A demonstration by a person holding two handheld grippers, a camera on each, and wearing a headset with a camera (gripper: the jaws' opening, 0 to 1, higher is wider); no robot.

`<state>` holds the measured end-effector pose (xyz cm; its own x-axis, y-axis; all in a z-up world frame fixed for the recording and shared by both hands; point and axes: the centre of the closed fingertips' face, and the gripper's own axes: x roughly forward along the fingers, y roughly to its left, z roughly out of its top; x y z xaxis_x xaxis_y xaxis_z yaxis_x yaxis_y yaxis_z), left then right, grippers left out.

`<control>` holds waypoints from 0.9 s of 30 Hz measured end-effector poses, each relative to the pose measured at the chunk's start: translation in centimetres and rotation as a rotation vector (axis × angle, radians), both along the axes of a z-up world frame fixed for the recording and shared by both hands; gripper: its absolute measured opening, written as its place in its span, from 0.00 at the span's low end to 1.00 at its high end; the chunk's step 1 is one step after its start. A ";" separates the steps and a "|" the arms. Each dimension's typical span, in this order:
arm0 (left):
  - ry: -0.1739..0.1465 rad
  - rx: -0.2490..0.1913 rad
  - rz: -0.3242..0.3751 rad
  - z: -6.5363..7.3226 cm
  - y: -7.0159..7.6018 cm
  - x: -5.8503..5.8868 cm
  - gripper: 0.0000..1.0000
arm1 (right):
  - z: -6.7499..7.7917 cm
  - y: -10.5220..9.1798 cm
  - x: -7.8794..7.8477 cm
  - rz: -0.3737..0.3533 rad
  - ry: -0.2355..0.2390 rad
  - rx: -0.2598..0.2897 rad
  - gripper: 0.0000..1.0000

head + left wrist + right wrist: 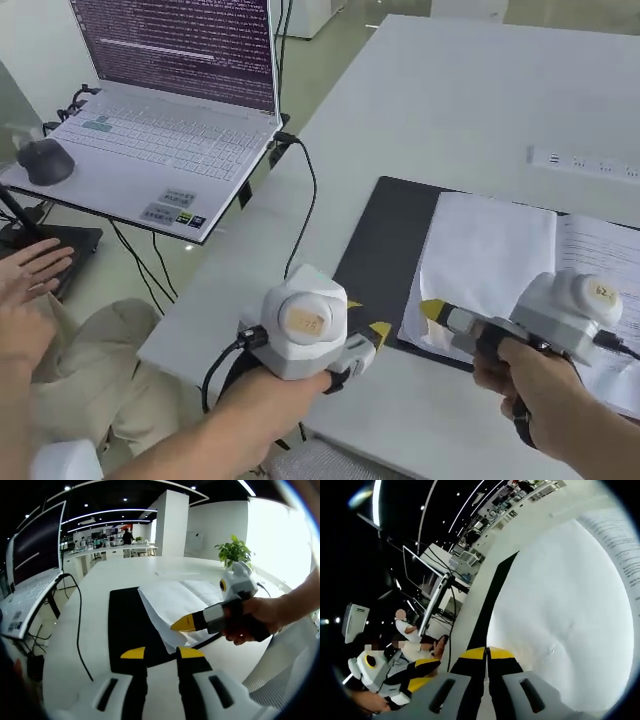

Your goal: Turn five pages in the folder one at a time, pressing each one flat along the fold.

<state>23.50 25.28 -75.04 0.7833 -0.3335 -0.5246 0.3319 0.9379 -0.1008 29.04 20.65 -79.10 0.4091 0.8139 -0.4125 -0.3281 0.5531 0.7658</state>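
The folder lies open on the white table, with its black cover (385,250) spread to the left and a blank white page (490,250) bulging slightly on top. A printed page (600,250) lies to the right of the fold. My right gripper (432,310) is shut, its yellow tips at the white page's near left edge (560,610); I see nothing between them (486,653). My left gripper (368,335) hovers open just off the cover's near left corner (125,625), holding nothing (161,653). The right gripper (185,623) enters the left gripper view from the right.
An open laptop (170,100) and a mouse (45,160) sit on a lower stand to the left, with a black cable (305,200) running to the table edge. A white power strip (585,163) lies beyond the folder. A person's hand (30,290) is at far left.
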 end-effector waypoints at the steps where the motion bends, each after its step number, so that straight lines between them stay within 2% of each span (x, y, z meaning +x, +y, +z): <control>1: 0.003 0.000 -0.002 -0.1 -0.1 0.0 0.21 | -0.1 0.2 0.0 0.004 -0.004 -0.001 0.00; 4: 0.006 0.000 -0.006 -0.2 -0.2 0.0 0.21 | -0.5 0.4 0.1 0.005 -0.010 -0.002 0.00; 5: 0.007 0.003 -0.008 -0.2 -0.2 0.1 0.21 | -0.5 0.5 0.1 0.004 0.005 0.013 0.02; 6: 0.009 0.005 -0.011 -0.3 -0.3 0.1 0.21 | -0.4 0.5 0.1 0.005 0.000 0.010 0.03; 8: 0.009 0.005 -0.015 -0.3 -0.4 0.2 0.21 | -0.2 0.8 -0.4 0.024 0.009 0.030 0.01; 10: 0.011 0.011 -0.021 -0.4 -0.5 0.3 0.21 | -0.3 0.8 -0.6 0.021 0.021 0.036 0.05; 15: 0.019 0.022 -0.042 -0.9 -1.0 0.7 0.21 | 0.1 0.1 -0.8 0.008 0.030 0.067 0.05; 20: 0.030 0.036 -0.095 -1.6 -2.6 1.2 0.20 | 0.4 -1.9 -0.4 -0.024 0.024 0.066 0.05; 27: 0.026 0.056 -0.156 -2.4 -5.3 2.6 0.18 | 0.3 -6.4 1.1 -0.120 0.032 0.072 0.03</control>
